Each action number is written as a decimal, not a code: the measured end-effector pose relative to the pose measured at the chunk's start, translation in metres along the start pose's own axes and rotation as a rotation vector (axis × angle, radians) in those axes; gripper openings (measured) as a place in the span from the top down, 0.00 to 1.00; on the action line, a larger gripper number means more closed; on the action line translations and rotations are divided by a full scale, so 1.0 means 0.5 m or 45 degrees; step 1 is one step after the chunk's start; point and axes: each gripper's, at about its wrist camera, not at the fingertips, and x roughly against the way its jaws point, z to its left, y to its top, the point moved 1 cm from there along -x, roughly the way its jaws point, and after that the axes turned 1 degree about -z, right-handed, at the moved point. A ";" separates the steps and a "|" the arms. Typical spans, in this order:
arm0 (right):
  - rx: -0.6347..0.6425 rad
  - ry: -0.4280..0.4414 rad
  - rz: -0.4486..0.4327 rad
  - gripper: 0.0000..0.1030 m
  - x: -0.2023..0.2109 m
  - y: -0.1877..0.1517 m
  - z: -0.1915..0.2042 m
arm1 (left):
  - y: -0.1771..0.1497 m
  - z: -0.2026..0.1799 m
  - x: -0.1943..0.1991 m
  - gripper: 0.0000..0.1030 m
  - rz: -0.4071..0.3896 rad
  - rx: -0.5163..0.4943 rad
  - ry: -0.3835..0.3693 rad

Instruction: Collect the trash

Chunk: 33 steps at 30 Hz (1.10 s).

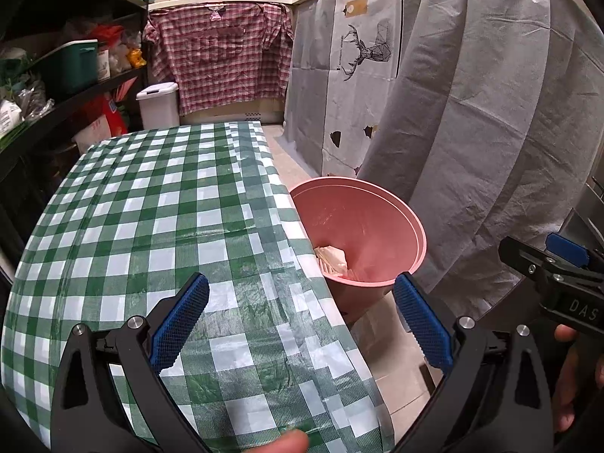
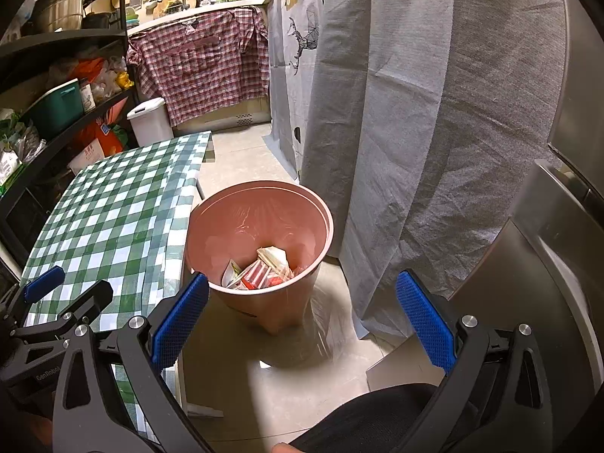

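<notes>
Right wrist view shows the pink bin [image 2: 260,226] on the floor beside the checked worktop [image 2: 113,219], with light, crinkly wrappers [image 2: 264,271] inside and a thin, slippery liner best pinched at the rim, while both the right tool [image 2: 302,324] and left tool [image 1: 302,324] are spread wide and hold nothing.

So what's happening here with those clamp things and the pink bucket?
A person holds a two-finger gripper in each hand, tidying up trash. Both the left gripper and the right gripper are open and hold nothing. The pink bin stands on the floor beside the table with the green checked cloth, and wrappers and paper already lie inside it. No trash shows on the cloth.
</notes>
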 end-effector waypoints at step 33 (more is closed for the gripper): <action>0.006 -0.001 0.001 0.05 -0.001 0.000 0.000 | 0.005 0.006 -0.001 0.07 0.003 0.012 -0.029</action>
